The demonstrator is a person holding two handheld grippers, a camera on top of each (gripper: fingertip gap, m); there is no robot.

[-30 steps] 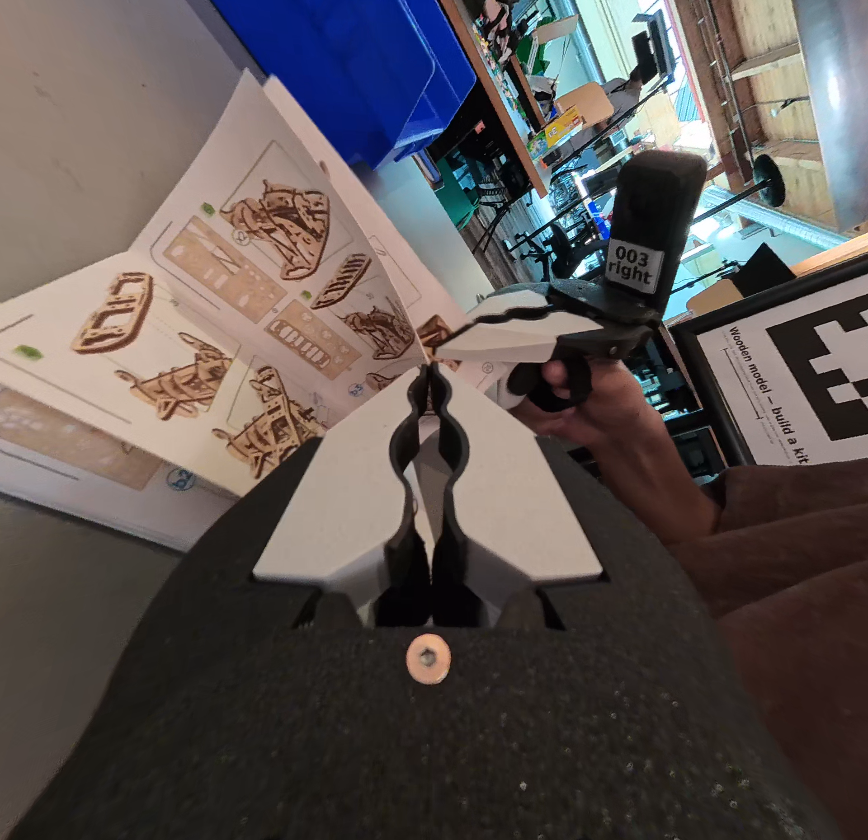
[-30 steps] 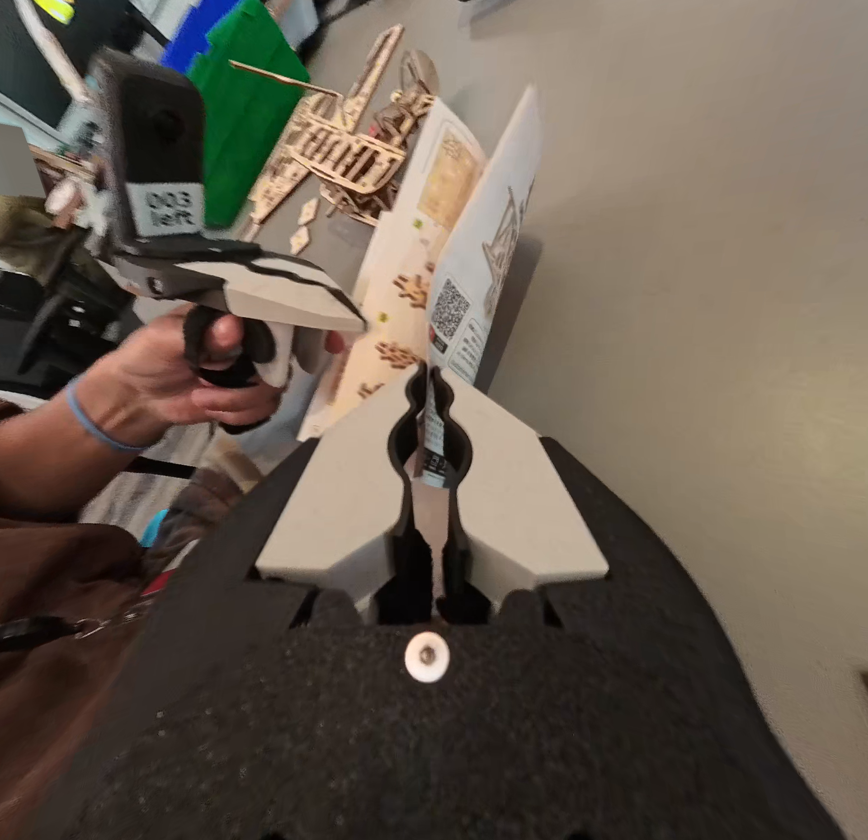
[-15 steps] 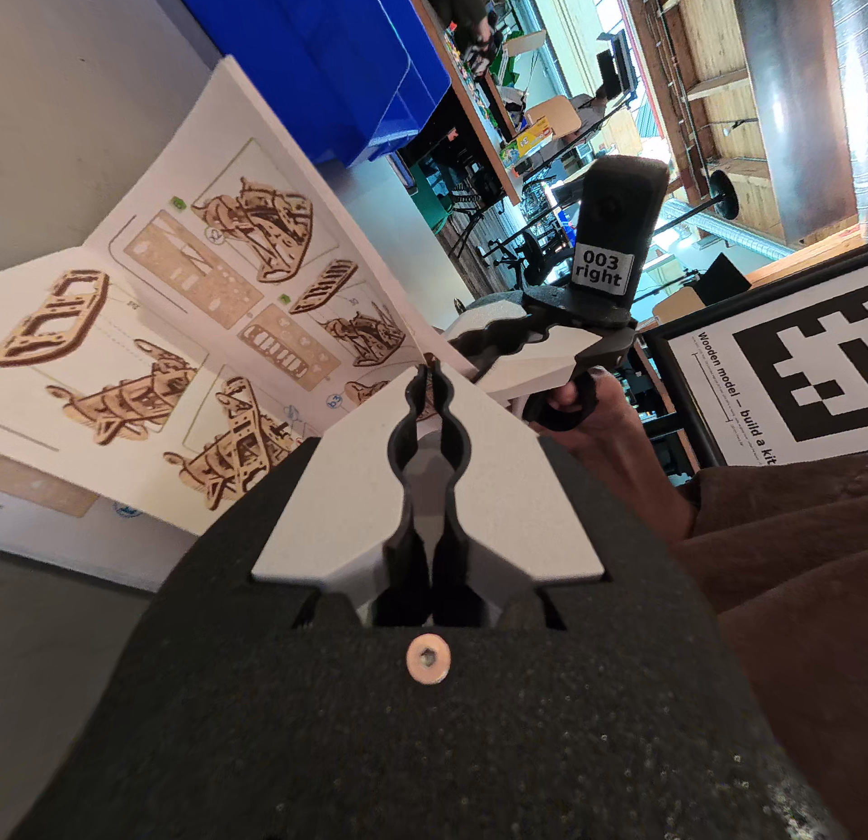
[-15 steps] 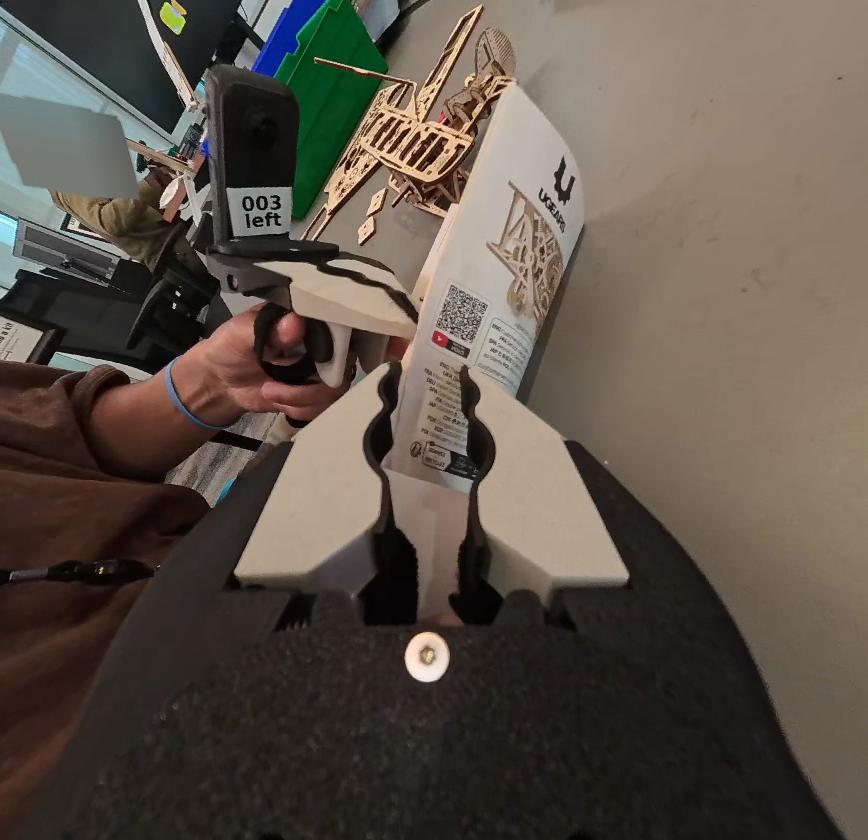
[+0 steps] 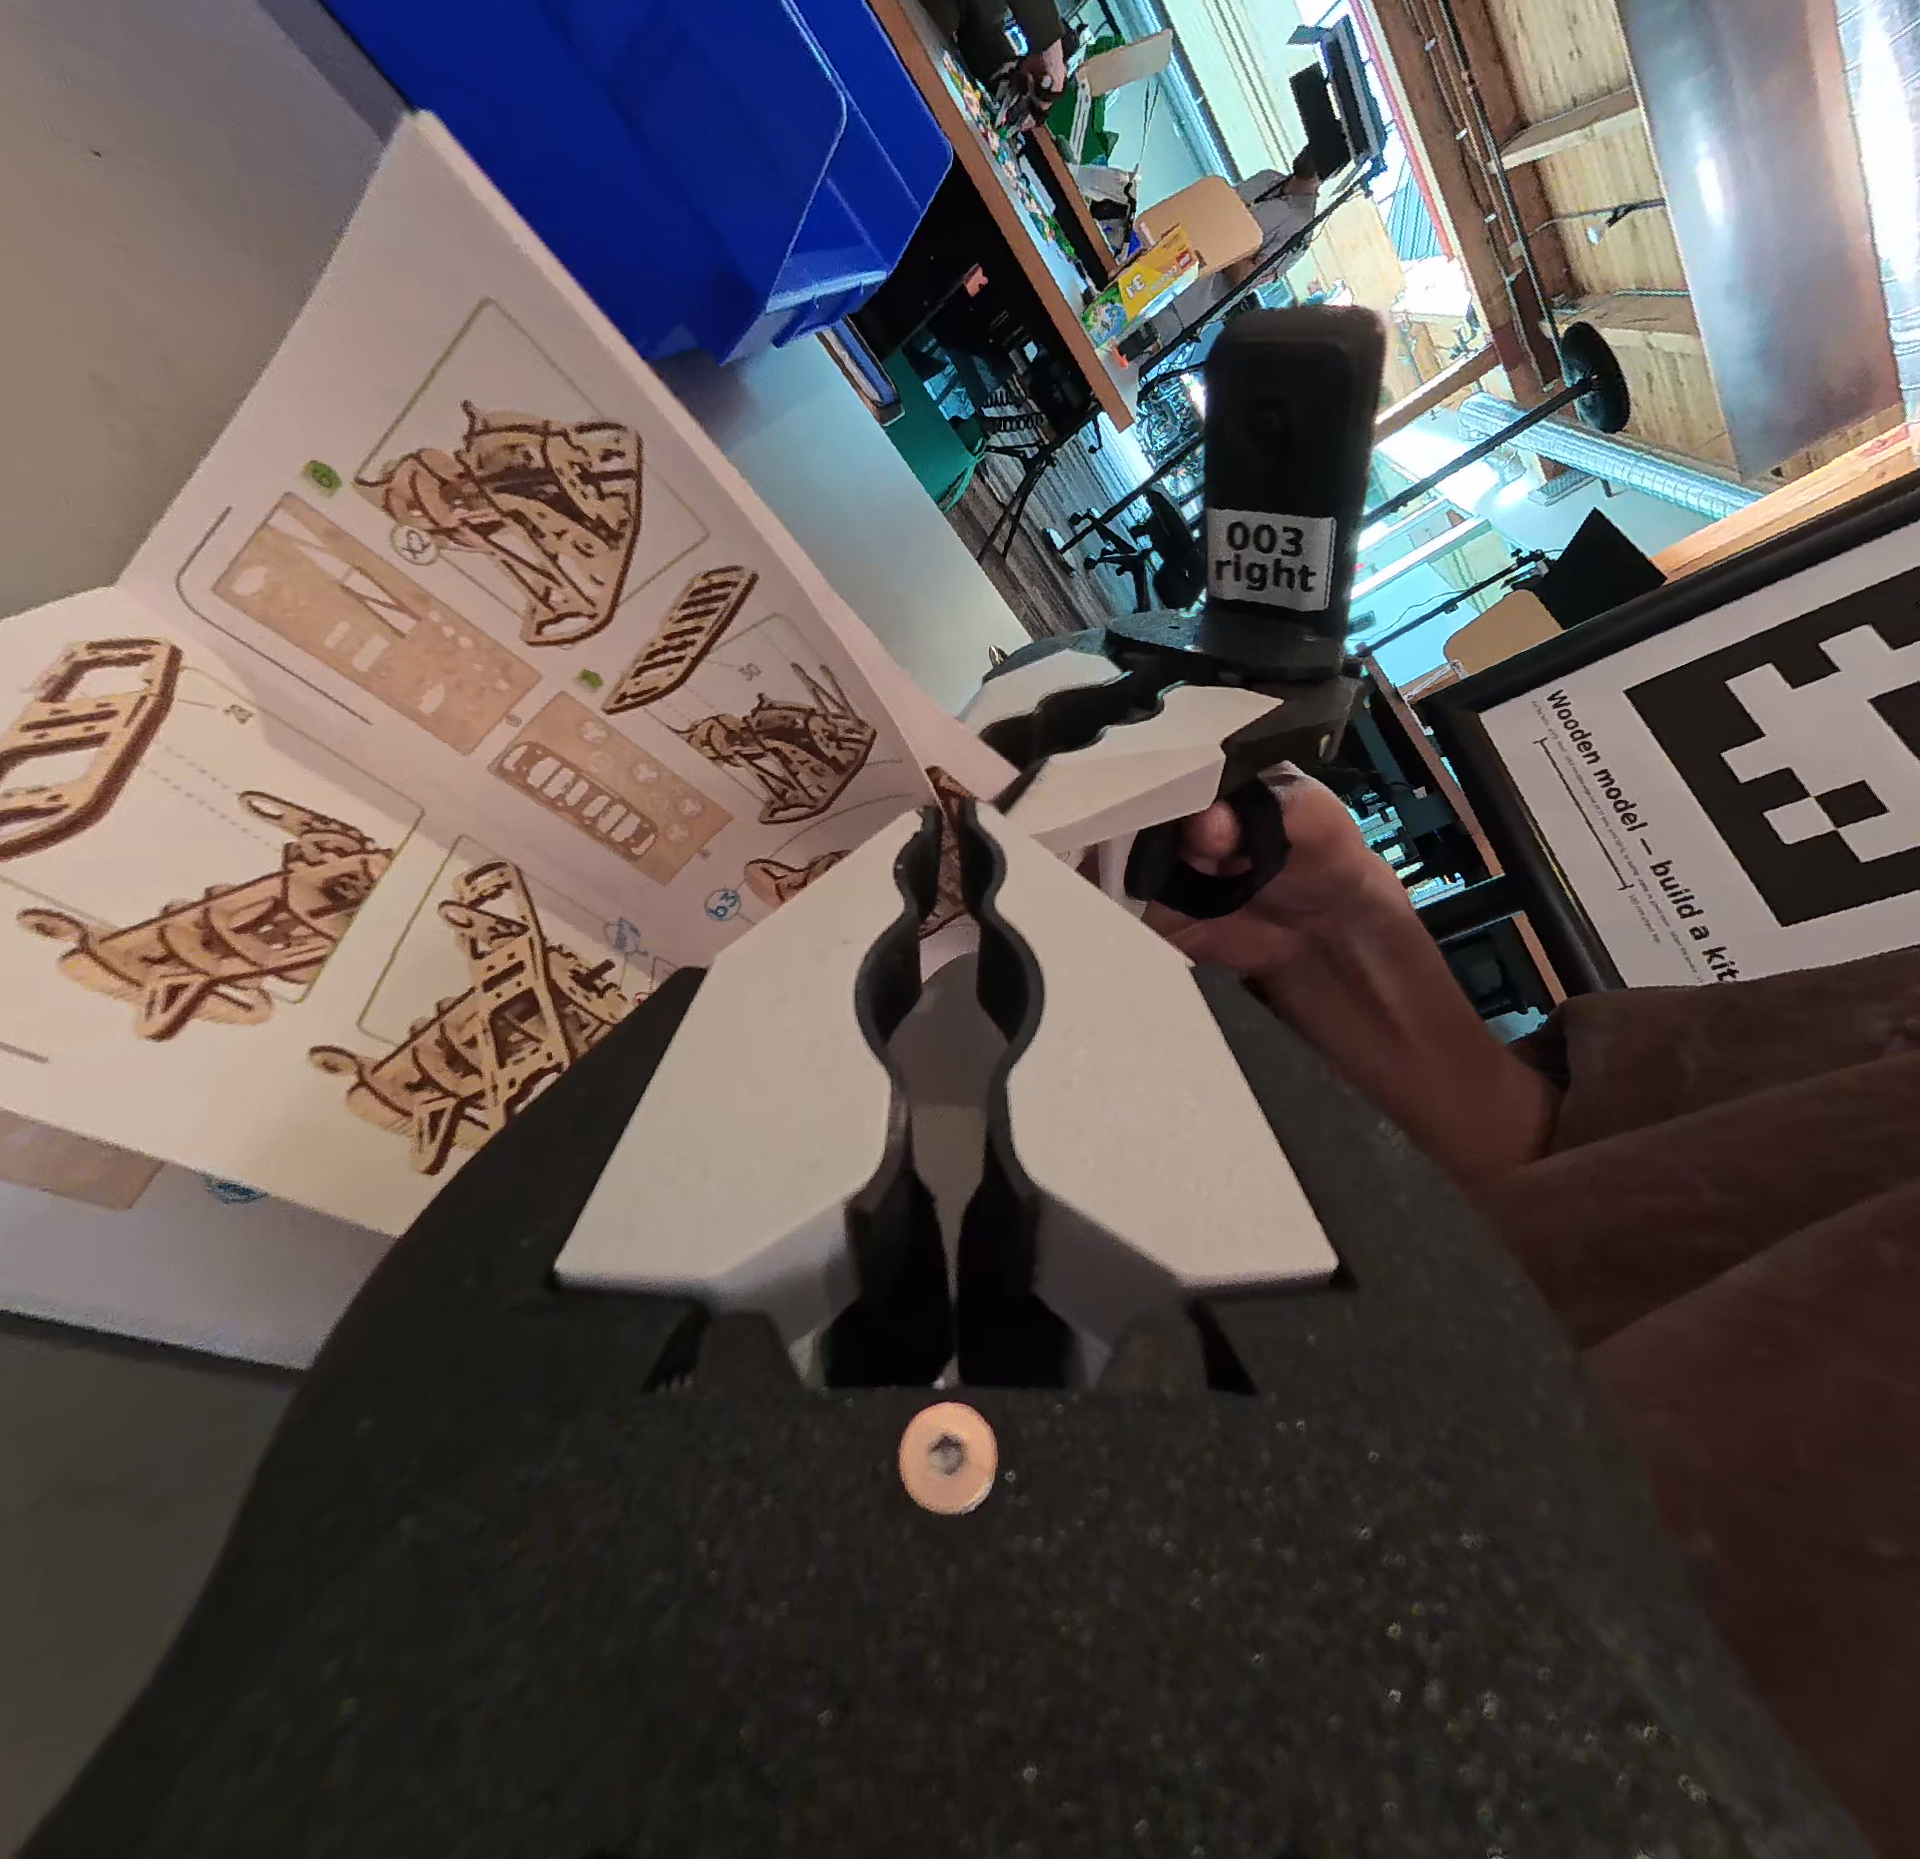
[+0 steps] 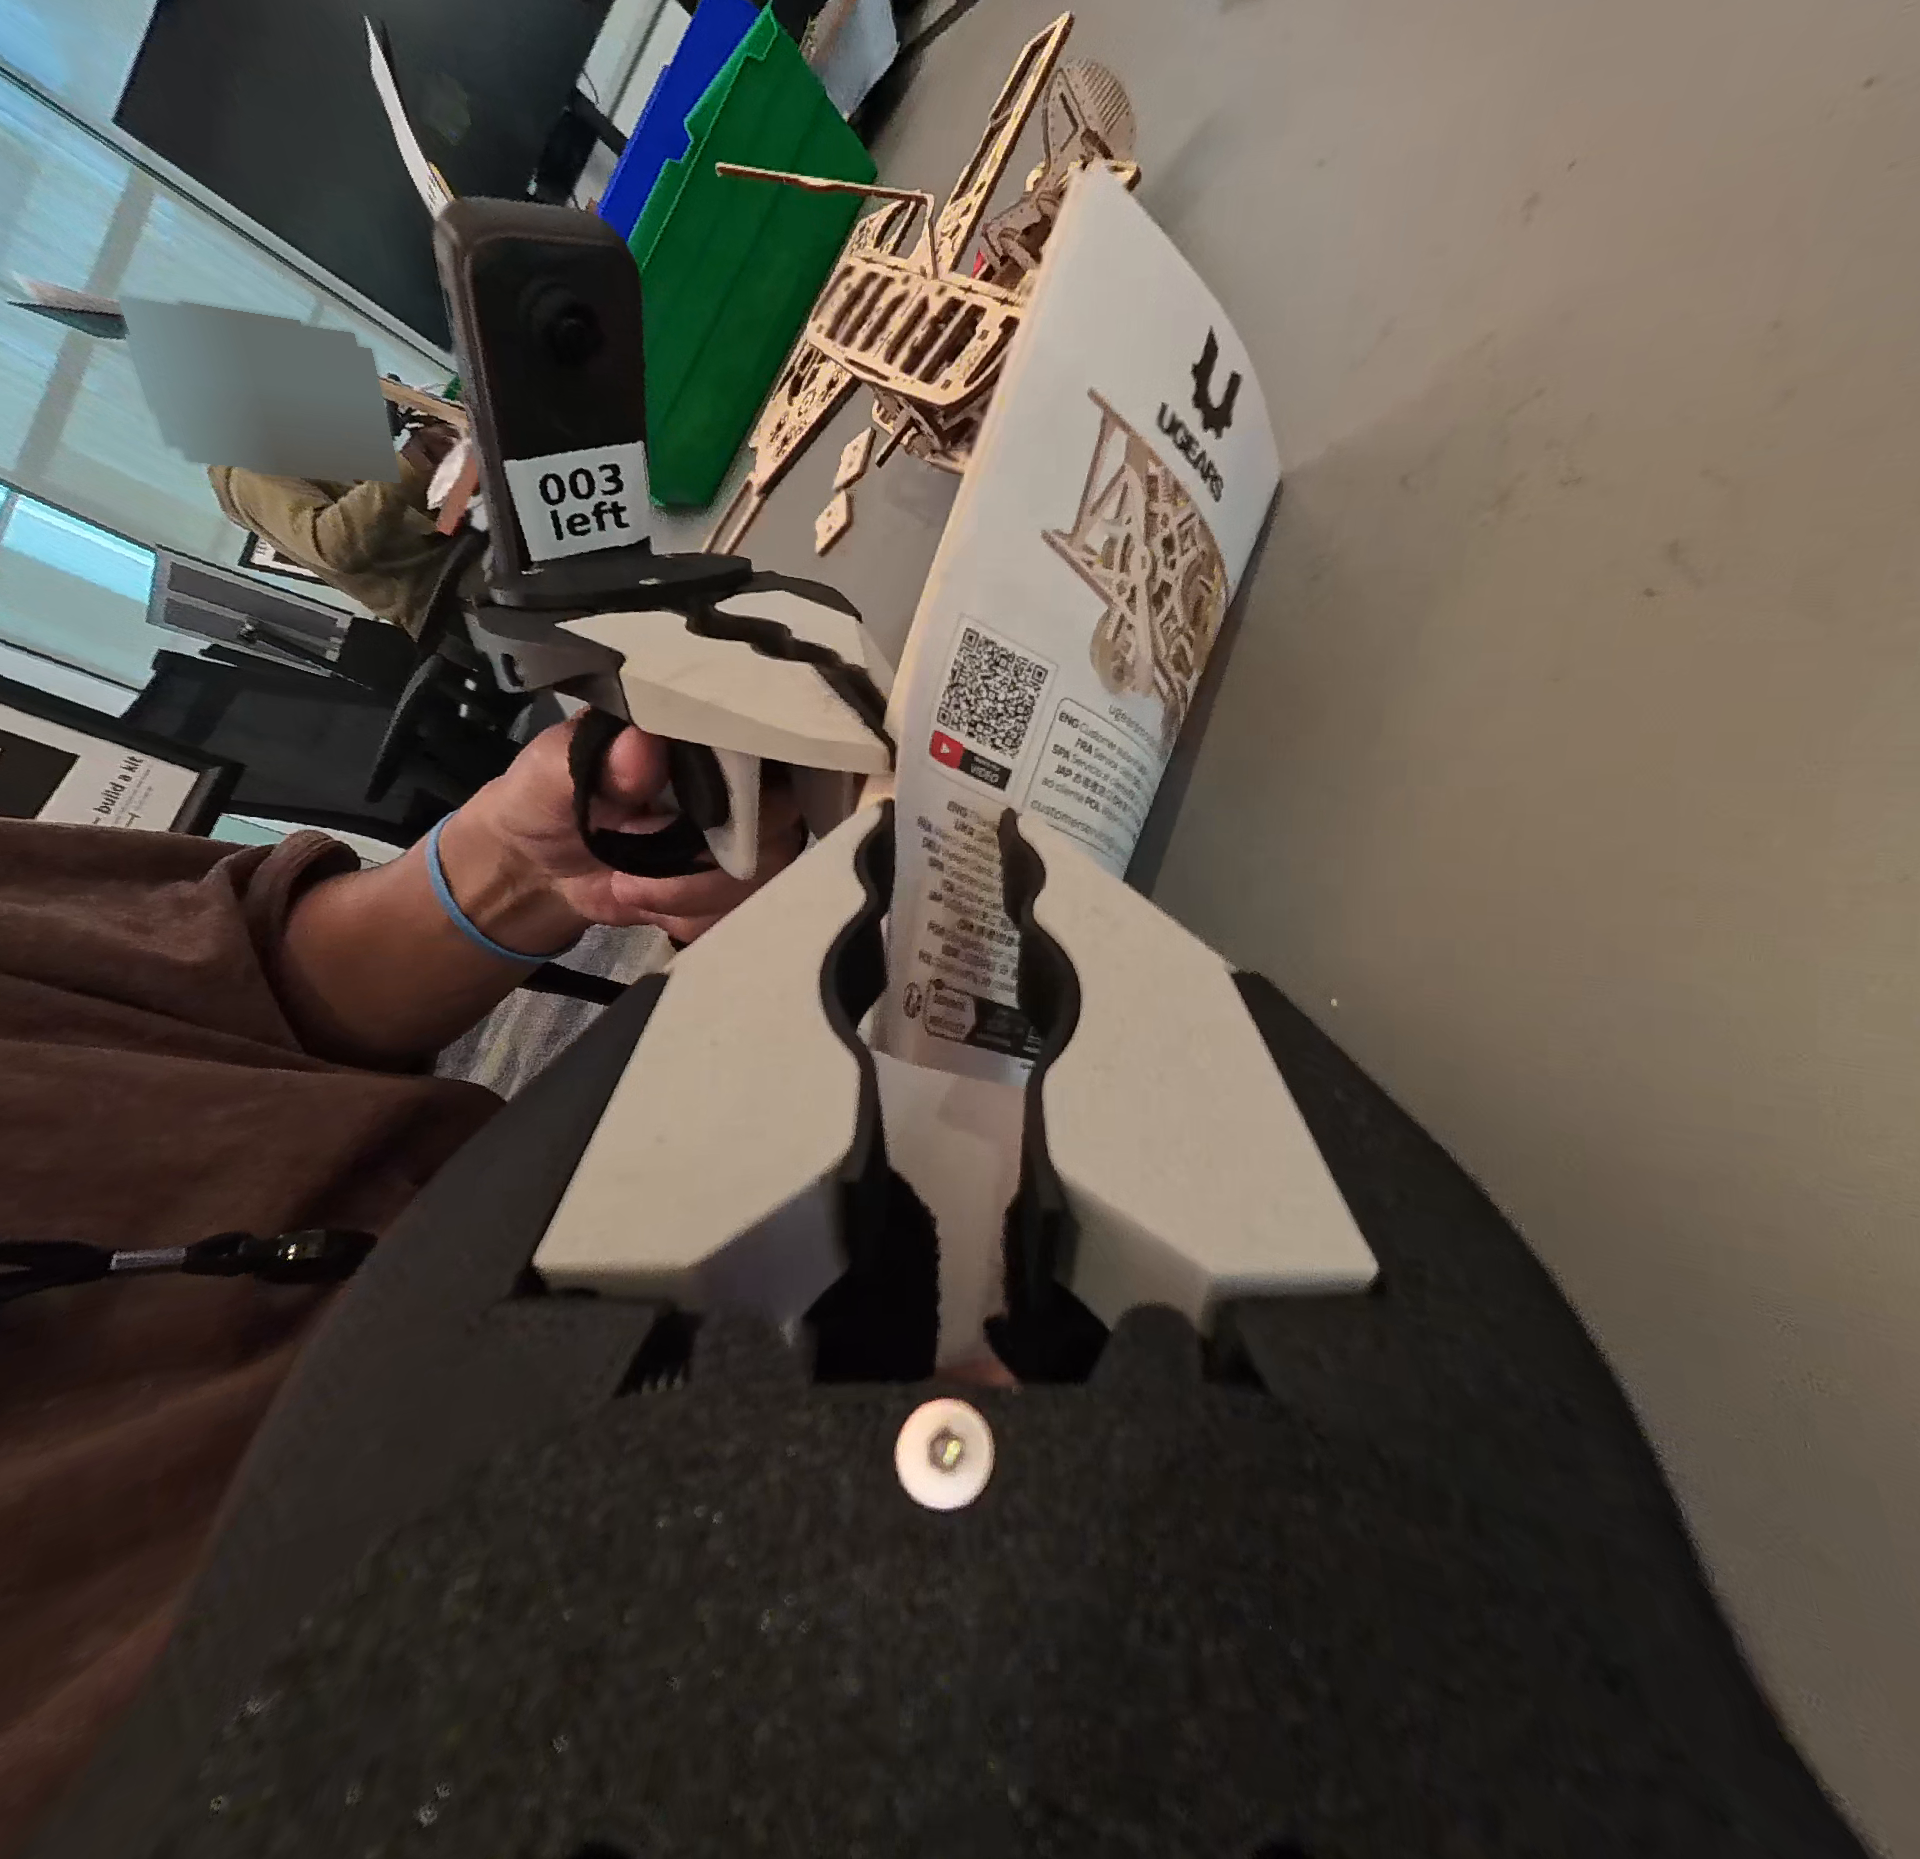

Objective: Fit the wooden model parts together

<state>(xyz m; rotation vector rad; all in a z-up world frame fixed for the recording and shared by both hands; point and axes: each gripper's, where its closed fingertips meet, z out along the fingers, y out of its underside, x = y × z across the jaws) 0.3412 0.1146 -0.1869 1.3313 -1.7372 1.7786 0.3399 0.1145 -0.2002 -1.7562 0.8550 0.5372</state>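
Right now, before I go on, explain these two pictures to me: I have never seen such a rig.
There is no robot here. A person holds a black-and-white hand-held gripper in each hand, and each one carries a camera looking along its two fingers. One picture comes from the left hand-held gripper, the other from the right hand-held gripper; each also shows the other tool farther off. On the grey table lie a part-built pale wooden model, small loose wooden pieces and a green plastic bin. The white paper instruction booklet stands open: the left one appears shut on its page edge, while the right one is open, its fingers either side of the cover. No wooden part is held.
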